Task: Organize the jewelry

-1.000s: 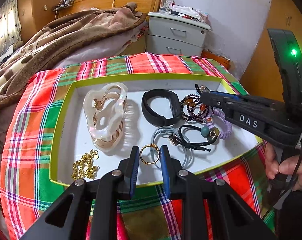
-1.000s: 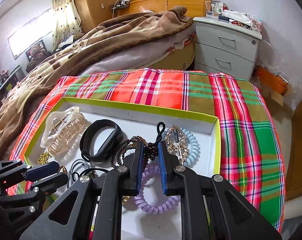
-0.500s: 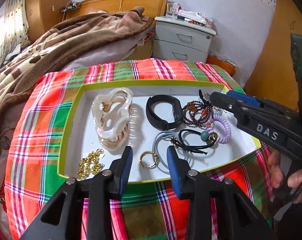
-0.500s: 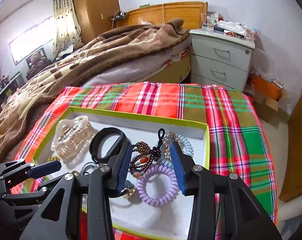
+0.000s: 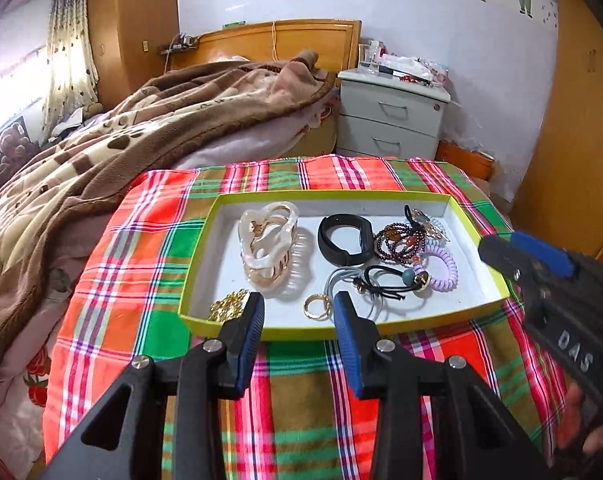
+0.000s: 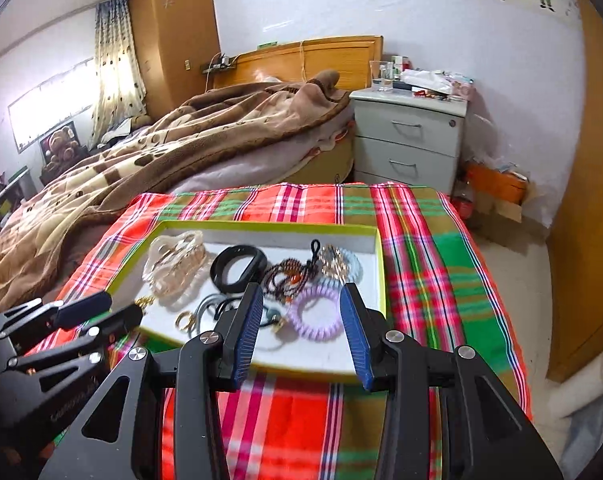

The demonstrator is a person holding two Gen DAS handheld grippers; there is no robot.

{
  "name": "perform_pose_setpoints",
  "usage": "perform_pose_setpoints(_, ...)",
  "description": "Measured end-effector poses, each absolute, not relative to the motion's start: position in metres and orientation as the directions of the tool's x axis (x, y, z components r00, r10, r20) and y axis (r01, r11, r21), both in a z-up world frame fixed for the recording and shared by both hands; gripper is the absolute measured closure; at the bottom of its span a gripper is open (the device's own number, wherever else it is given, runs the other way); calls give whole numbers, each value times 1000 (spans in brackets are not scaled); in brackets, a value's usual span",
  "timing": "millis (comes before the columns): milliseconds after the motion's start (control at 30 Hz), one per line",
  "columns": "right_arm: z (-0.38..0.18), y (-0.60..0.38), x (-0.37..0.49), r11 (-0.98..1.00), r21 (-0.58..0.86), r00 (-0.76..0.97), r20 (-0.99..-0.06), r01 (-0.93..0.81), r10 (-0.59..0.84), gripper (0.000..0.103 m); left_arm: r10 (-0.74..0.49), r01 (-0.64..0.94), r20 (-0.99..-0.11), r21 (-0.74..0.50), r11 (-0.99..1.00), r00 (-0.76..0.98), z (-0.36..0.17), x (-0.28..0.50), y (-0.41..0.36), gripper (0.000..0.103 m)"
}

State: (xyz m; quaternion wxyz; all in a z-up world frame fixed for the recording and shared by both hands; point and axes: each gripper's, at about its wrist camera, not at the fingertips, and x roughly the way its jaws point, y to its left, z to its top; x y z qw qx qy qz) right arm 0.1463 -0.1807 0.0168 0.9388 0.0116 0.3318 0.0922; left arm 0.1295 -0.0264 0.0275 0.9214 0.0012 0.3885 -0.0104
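We held both claws apart and empty short of the tray (image 5: 477, 236), the left claw (image 5: 299, 312) nearest the gold ring (image 5: 316, 306) lying flat inside the near rim, the right claw (image 6: 301, 320) facing the purple coil tie (image 6: 315, 316).

Upper left, a bright window (image 6: 49, 114) with spotted curtain (image 6: 117, 60); centre, a wooden headboard (image 6: 301, 60); right, a grey nightstand (image 6: 409, 140) against the white wall (image 6: 381, 0).

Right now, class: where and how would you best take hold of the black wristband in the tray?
Grip the black wristband across its near band, coming from above. It lies flat as an open loop, so one finger can drop inside and one outside. Its left side is clear; beads crowd the right.
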Motion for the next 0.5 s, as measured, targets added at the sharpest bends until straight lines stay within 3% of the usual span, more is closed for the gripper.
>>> perform_pose_setpoints(500, 18, -175, 110, 982, 91, 780, -597, -164, 186, 62, -4, 1, -702, -4, 1000, 712, 31, 106, -28, 66)
